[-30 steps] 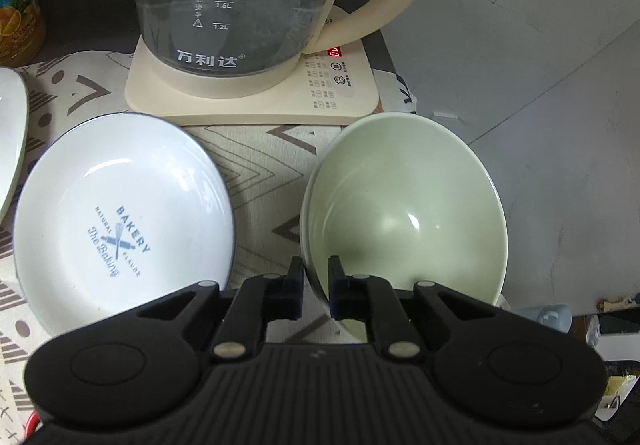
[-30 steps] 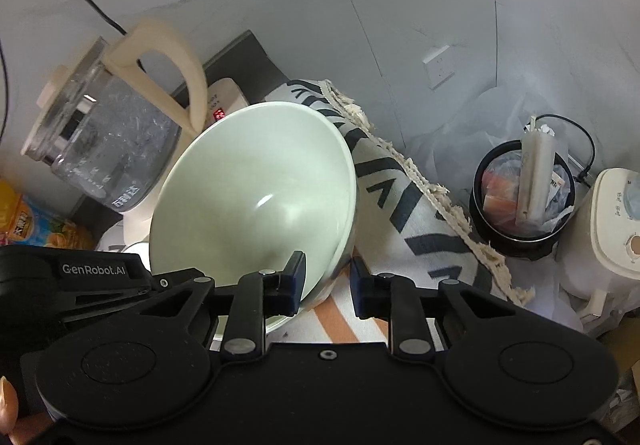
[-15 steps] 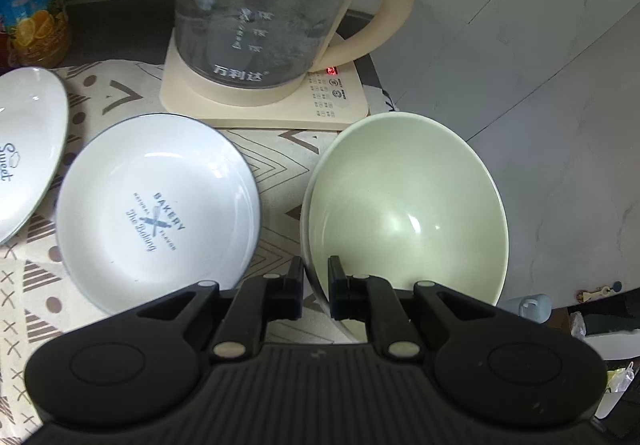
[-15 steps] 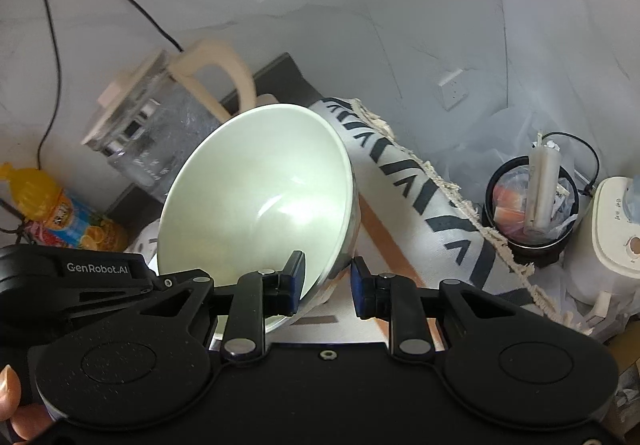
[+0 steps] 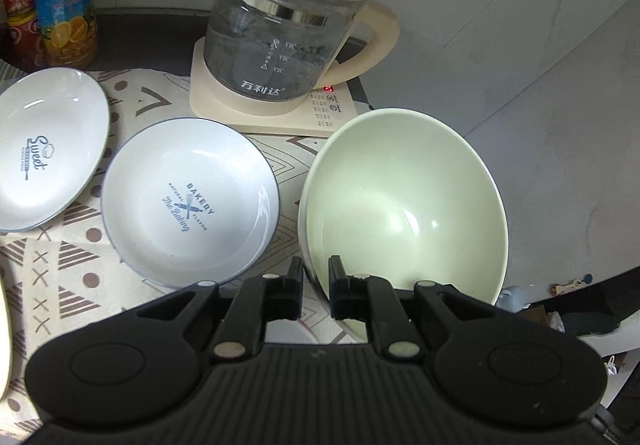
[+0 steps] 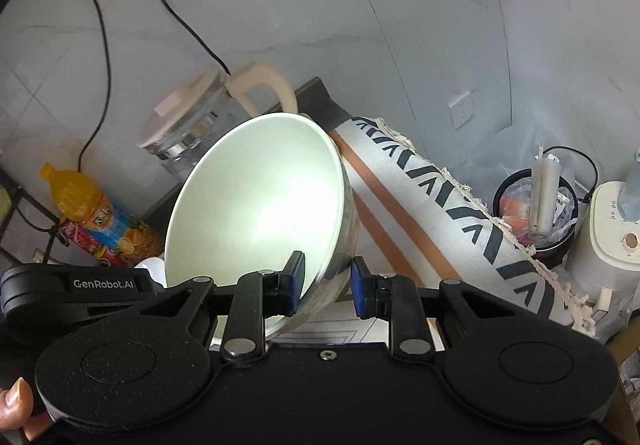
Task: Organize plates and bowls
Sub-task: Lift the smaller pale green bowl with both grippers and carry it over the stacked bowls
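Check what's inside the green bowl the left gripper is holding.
The green bowl looks empty: bare glazed interior with highlights only. The left gripper pinches its near rim, and one finger covers a small patch there.

Straddling the rim of a pale green bowl (image 6: 260, 201) with the right gripper (image 6: 326, 283), one blue pad inside the bowl, the other outside and apart from the wall, jaws parted wider than the rim. Tilting steeply, mouth facing the camera. Showing the left gripper (image 6: 68, 285) at nine o'clock, black, marked GenRobot.AI, its fingers hidden. Standing behind the bowl at eleven o'clock, a glass kettle (image 6: 192, 125) with cream lid and handle. Lying at nine o'clock, an orange drink bottle (image 6: 96, 221). Running toward four o'clock, a patterned cloth (image 6: 460, 213) with fringed edge. Sitting at three o'clock, a black bin (image 6: 536, 217) beside a white appliance (image 6: 608, 237).
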The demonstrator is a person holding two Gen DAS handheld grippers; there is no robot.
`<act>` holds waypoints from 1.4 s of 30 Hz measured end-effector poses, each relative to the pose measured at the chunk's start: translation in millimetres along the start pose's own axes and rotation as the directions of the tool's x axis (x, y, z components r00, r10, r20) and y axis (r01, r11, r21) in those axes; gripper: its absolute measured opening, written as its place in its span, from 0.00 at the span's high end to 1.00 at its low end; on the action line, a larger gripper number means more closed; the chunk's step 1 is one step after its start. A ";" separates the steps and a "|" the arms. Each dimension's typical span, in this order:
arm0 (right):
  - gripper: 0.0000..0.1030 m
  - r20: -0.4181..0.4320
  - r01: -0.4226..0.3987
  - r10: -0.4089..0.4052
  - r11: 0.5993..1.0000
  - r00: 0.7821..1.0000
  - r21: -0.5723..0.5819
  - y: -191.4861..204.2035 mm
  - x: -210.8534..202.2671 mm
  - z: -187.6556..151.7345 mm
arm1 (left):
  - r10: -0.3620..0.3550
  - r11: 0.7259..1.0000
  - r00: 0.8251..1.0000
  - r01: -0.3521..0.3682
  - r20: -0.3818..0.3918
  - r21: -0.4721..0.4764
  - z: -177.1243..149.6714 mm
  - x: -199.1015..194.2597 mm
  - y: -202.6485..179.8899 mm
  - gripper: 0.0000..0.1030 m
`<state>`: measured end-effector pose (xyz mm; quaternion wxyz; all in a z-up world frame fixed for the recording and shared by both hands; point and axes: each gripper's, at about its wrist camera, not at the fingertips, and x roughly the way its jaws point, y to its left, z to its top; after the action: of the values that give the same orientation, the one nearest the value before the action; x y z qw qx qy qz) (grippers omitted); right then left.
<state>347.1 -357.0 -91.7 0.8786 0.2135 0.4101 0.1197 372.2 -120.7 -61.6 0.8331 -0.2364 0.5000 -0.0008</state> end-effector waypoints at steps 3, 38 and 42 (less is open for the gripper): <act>0.77 0.010 0.002 -0.002 1.000 1.000 -0.002 6.8 -9.7 -7.0 | -0.006 1.000 1.000 0.006 0.003 0.005 -5.8 -11.9 4.6 0.89; 0.77 -0.018 0.058 -0.059 0.996 0.998 -0.063 55.4 -41.7 -81.0 | -0.029 0.999 0.997 0.030 -0.077 0.017 -58.9 -56.7 78.7 0.88; 0.77 -0.033 0.066 -0.069 0.996 0.997 -0.065 56.6 -41.0 -84.4 | -0.028 0.999 0.995 0.030 -0.091 0.014 -63.5 -55.5 83.1 0.87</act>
<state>254.0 -299.5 -85.8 0.8811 0.1693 0.4284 0.1067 271.9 -58.7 -72.8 0.8112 -0.2371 0.5338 -0.0273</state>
